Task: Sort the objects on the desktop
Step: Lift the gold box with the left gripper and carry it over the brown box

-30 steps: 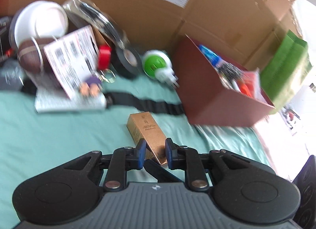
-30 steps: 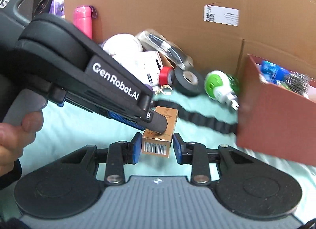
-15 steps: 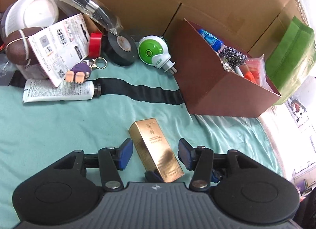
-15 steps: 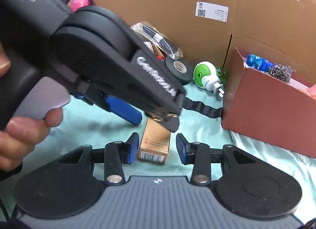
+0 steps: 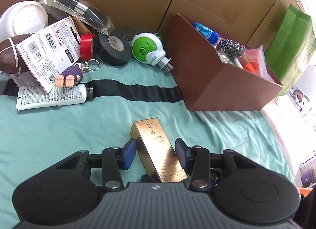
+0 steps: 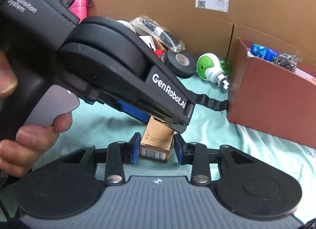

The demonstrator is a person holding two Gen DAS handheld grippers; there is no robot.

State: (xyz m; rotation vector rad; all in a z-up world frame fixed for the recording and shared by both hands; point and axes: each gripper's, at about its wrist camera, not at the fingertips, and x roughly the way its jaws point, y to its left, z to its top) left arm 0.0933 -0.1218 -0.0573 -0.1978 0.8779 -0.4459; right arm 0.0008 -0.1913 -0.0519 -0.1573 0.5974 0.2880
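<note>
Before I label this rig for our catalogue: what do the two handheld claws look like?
Both claws, left and right, have blue pads on black linkage fingers with silver pivot bolts, two round black discs and a ribbed grey deck. The left's black body reads "GenRobot.AI" and "DAS Data Acquisition System", with a grey trigger.

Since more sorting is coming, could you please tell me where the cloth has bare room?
Free: green cloth left of the gold carton, below the white tube; also a strip right of the carton, below the brown box. Crowded: the back-left pile around the black tape roll.
</note>
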